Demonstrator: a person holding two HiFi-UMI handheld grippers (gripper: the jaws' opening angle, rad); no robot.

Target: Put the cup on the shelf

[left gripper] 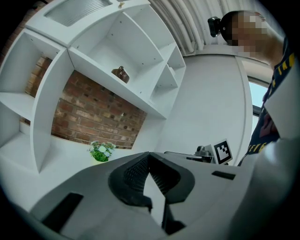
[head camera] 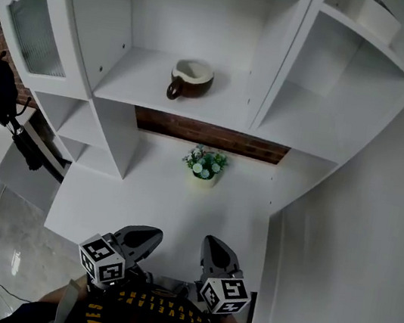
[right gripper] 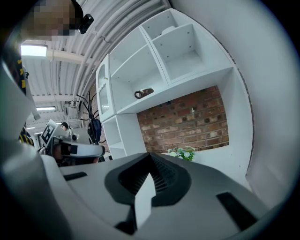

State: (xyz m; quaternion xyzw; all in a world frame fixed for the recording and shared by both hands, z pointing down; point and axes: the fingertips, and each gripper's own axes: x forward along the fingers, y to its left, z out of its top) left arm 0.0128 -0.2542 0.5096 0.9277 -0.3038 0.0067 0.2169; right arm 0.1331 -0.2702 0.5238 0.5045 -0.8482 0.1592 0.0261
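Brown outside and cream within, the cup point(head camera: 190, 78) stands on the white shelf point(head camera: 135, 80) in the middle bay of the cabinet, its handle turned toward the lower left of the head view. It sits near the centre of that board, apart from both side walls, with nothing else beside it. Below the board a strip of red brick wall point(head camera: 206, 135) backs an open niche, and on the white counter point(head camera: 150, 194) in that niche stands a small pot of green and white flowers point(head camera: 205, 165), almost straight under the cup.

Both grippers are low at the near edge of the counter, close to the person's body and well apart from the cup, which lies above and beyond them with the flowers in between. The left gripper point(head camera: 145, 233) has its jaws pressed together at the tips with nothing between them; its own view shows the ribbed pads meeting at the front point(left gripper: 149, 153), while the cup point(left gripper: 121, 73) appears small and far off, up on the shelf. The right gripper point(head camera: 215, 245) is likewise closed and empty, tips meeting in its own view point(right gripper: 150, 153), and there too the cup point(right gripper: 143, 93) is a small shape high on the shelf above the brick, with the flowers point(right gripper: 182, 153) just past the jaw tips. The two grippers lie side by side, near each other but not touching, both aimed toward the cabinet.
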